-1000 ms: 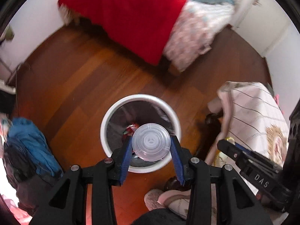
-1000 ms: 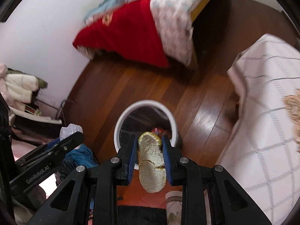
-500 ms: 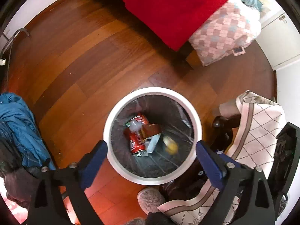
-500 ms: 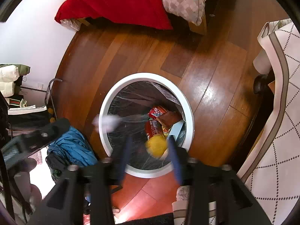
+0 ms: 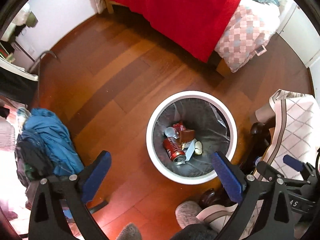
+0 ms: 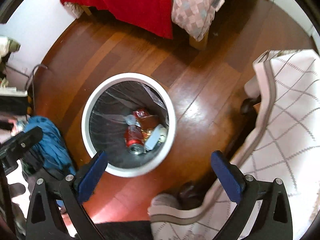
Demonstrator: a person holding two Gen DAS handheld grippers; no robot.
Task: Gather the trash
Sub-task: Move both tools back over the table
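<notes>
The left gripper [image 5: 160, 173] hangs over a wooden floor [image 5: 112, 84] with its blue-padded fingers [image 5: 227, 177] spread wide and nothing between them, beside a white round trash bin [image 5: 150, 140] lined with a clear plastic bag. The right gripper [image 6: 159, 168], seen from its own camera, is likewise wide apart and empty, its left pad [image 6: 92, 173] overlapping the bin's near rim [image 6: 128, 173].

At the bottom of the bin lies the collected trash: a red soda can [image 5: 173, 149] on its side with its open end toward the near rim, a second crumpled red can [image 5: 179, 127] toward the far side, a clear plastic lid [image 5: 169, 132] touching it, a brown wrapper [image 5: 187, 136], a pale blue-grey box [image 5: 191, 150] tilted against the pile, and a pale yellowish piece [image 5: 198, 147] just beside the box at the right wall of the bin.

A bed with a red blanket [image 5: 180, 14] and a pink checked quilt [image 5: 246, 38] stands along the far edge of the floor. A blue jacket [image 5: 52, 138] is heaped on the floor to the left of the bin, and a white cloth with a grey diamond pattern [image 6: 290, 124] hangs down to its right. A grey slipper [image 5: 187, 213] shows at the near edge.
</notes>
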